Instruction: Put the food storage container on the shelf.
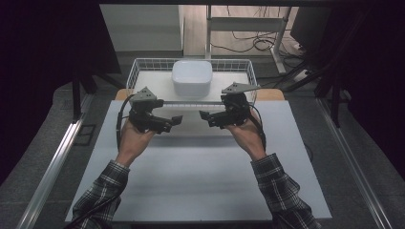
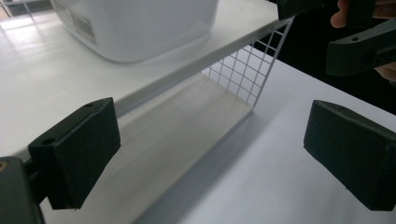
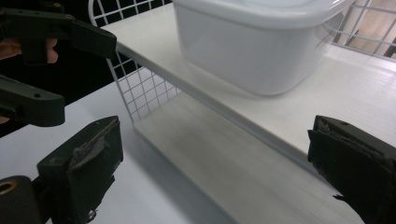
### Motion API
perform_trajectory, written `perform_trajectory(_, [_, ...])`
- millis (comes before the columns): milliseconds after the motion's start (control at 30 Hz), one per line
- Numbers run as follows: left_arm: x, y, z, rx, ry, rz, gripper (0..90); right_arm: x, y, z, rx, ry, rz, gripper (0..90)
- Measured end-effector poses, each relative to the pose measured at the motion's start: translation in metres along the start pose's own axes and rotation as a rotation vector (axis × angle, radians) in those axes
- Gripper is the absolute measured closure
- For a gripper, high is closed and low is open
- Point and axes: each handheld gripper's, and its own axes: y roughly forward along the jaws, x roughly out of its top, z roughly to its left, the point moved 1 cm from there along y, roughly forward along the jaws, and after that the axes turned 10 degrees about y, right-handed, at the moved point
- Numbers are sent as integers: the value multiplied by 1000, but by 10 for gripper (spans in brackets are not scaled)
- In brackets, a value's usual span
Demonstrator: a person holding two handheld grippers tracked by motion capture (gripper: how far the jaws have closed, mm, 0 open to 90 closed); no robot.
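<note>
Tub: white plastic tub [image 1: 191, 78], far centre, on the upper shelf of the basket, likely the thing to fetch.
Basket: white wire basket [image 1: 143, 64], far edge of the table [image 1: 200, 181].
Left gripper [image 1: 175, 119]: jaws wide, empty, aimed inward.
Right gripper [image 1: 205, 115]: jaws wide, empty, mirroring it, seemingly poised before reaching.

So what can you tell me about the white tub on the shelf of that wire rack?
The white tub looks like glossy plastic, squarish with rounded corners and walls that narrow toward the base. A lipped rim or lid runs around its top. A barcode label is stuck on one side. It stands upright and alone on the white shelf inside the wire rack, near the middle. Both grippers are in front of it, apart from it.
</note>
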Motion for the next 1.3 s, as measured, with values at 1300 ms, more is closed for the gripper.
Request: perform_trajectory(1300, [-88,-4,-48,-12,2,54,17,-89,-10,11,2,-51,18,0])
